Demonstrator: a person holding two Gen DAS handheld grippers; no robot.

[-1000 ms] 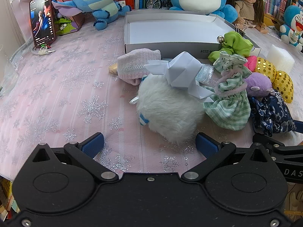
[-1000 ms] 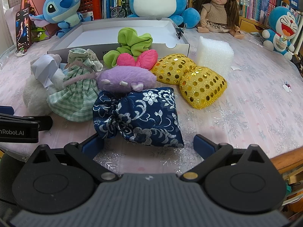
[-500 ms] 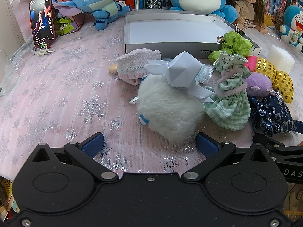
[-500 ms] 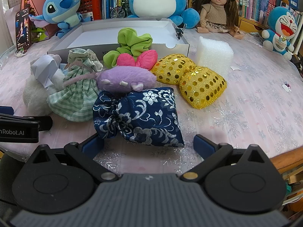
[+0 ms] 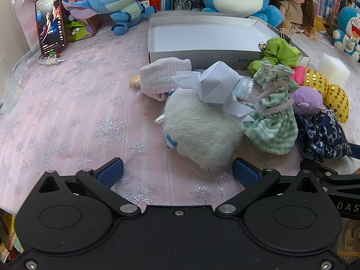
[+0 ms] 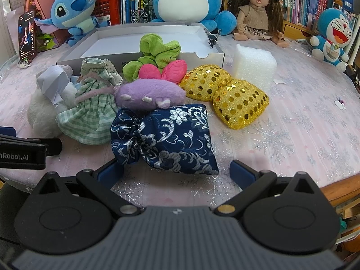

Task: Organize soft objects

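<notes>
Soft things lie in a heap before a white box [image 5: 202,54] [image 6: 209,56]. My left gripper [image 5: 177,172] is open and empty just short of a white furry plush [image 5: 200,132] with folded white paper [image 5: 216,87] on it. My right gripper [image 6: 176,171] is open and empty just short of a navy floral pouch [image 6: 166,137]. Around them lie a green checked pouch [image 6: 90,117], a purple plush [image 6: 148,93], a gold sequin bow [image 6: 229,94], a green scrunchie [image 6: 157,49], a pink bow [image 6: 168,72] and a pink sock [image 5: 162,76].
A white foam block [image 6: 254,65] stands right of the box. A phone [image 5: 50,22] is propped at the far left. Stitch [image 5: 112,0], a blue plush [image 6: 184,0], a doll [image 6: 256,15] and Doraemon [image 6: 333,36] line the back. The table's edge [image 6: 337,186] is near right.
</notes>
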